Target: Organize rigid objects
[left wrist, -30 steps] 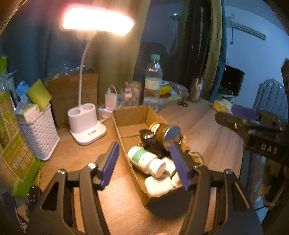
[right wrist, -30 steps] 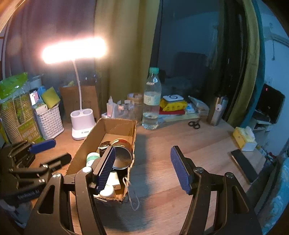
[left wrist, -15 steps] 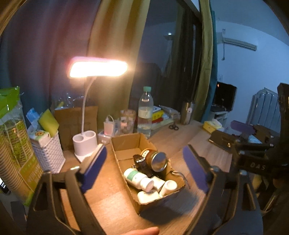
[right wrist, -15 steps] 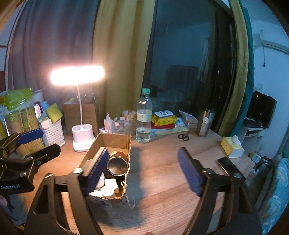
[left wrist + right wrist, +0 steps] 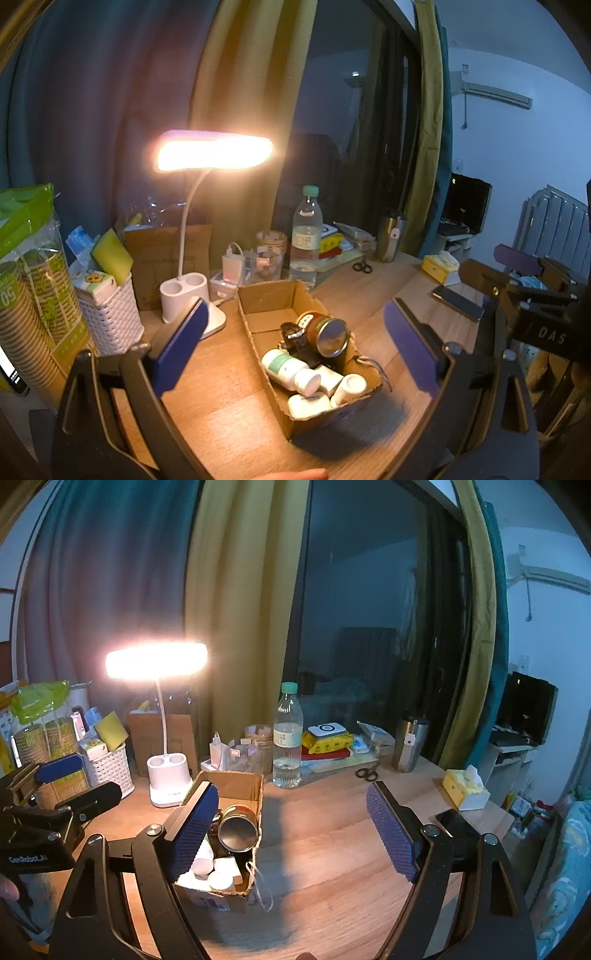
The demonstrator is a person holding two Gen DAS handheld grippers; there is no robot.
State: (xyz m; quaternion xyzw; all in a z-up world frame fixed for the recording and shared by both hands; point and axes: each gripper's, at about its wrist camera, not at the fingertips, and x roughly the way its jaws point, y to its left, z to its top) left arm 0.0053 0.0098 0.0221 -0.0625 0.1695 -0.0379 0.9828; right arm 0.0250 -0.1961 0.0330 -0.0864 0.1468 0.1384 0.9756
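Cardboard box (image 5: 275,295) sits on the wooden desk (image 5: 229,402) in front of the lamp (image 5: 192,295), its long axis running from the near edge away toward the water bottle (image 5: 306,236); inside lie white pill bottles (image 5: 286,365) and a glass jar (image 5: 325,332) on its side, metal lid facing the near end; these look hard, smooth and light, the jar breakable, best pinched across their round bodies. Left gripper (image 5: 295,347) is still widening, nothing between its pads; right gripper (image 5: 291,834) stands wide apart, holding nothing.
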